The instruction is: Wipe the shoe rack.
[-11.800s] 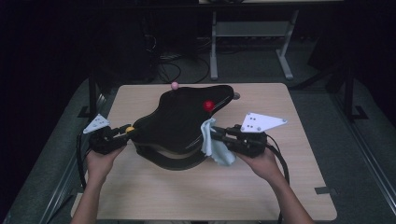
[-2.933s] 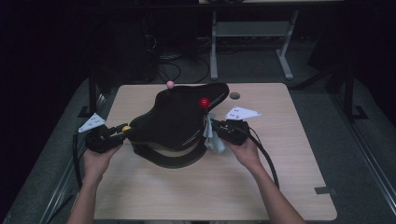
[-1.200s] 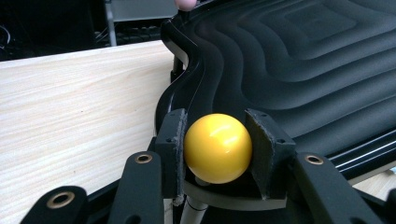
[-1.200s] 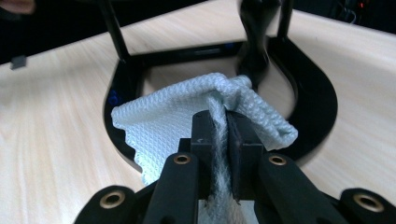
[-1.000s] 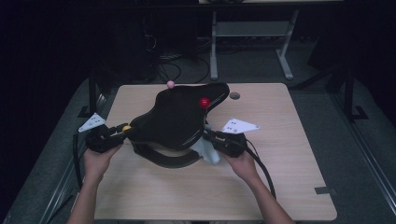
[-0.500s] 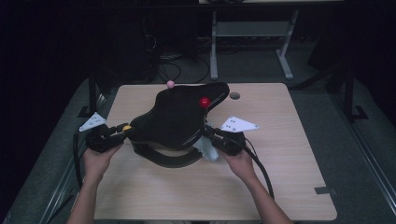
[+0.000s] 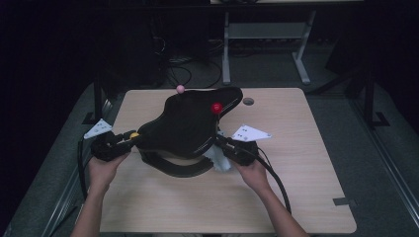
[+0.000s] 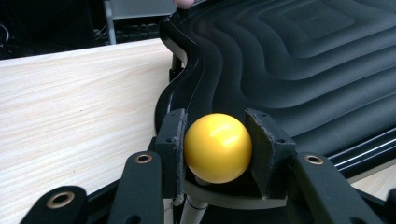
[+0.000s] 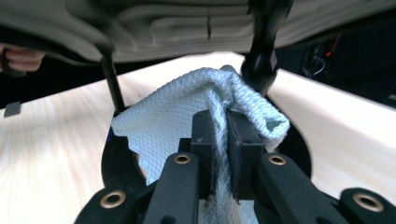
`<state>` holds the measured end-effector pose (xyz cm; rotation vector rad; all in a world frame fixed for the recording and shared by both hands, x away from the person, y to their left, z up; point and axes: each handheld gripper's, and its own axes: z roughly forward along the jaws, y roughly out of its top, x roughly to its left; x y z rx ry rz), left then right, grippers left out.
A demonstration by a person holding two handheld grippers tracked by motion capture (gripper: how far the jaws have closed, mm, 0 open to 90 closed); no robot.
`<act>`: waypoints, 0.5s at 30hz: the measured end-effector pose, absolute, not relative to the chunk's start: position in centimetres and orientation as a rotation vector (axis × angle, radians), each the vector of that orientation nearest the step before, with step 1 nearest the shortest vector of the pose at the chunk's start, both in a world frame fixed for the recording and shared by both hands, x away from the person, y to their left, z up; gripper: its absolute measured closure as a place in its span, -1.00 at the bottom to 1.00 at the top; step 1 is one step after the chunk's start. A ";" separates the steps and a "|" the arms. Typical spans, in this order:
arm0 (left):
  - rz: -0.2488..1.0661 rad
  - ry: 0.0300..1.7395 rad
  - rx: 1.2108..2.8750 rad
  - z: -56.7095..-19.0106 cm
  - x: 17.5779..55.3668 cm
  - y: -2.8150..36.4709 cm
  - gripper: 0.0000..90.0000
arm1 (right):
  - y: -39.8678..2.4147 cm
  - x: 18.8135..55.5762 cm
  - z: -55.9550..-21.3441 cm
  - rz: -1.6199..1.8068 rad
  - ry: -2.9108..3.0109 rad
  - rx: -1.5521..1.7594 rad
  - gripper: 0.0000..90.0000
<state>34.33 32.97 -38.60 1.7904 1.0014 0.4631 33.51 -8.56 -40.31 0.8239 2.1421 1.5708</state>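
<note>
Since the earliest frame the right tongs (image 7: 225,144) have slid with their cloth (image 7: 217,159) from the open side of the black seat-shaped pad (image 7: 190,123) to a spot tucked in under its near right edge, and the grey plate on top has swung round with them; the left tongs (image 7: 126,137) have kept their place.

Wiping looks to be the step in hand, now on the underside and the frame below. The left tongs are clenched on a yellow ball (image 8: 217,147) at the pad's left tip, steadying it. The right tongs are pinched tight on the cloth (image 9: 196,116), which bunches up against a dark strut (image 9: 261,51) beneath the pale underside.

By my reckoning the next move calls for dragging the cloth along that strut or the underside while the left hand holds the pad steady, with care not to snag the cloth.

The pad sits mid-tabletop (image 7: 306,187), raised on a curved black base (image 7: 178,168). Its top is matte black with rippled ridges (image 8: 299,56), a red ball (image 7: 216,107) is near its far right tip and a pink 1 (image 7: 180,89) at its far edge.
</note>
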 end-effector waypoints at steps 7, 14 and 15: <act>0.463 0.999 1.792 -38.6 34.4 33.0 0.33 | -8.2 33.8 -41.8 1.533 2.182 0.869 0.82; 0.463 0.999 1.792 -38.6 34.4 33.0 0.33 | -8.1 33.9 -42.1 1.522 2.200 0.862 0.82; 0.462 0.999 1.793 -38.6 34.4 33.0 0.33 | -8.1 33.9 -42.2 1.520 2.202 0.860 0.82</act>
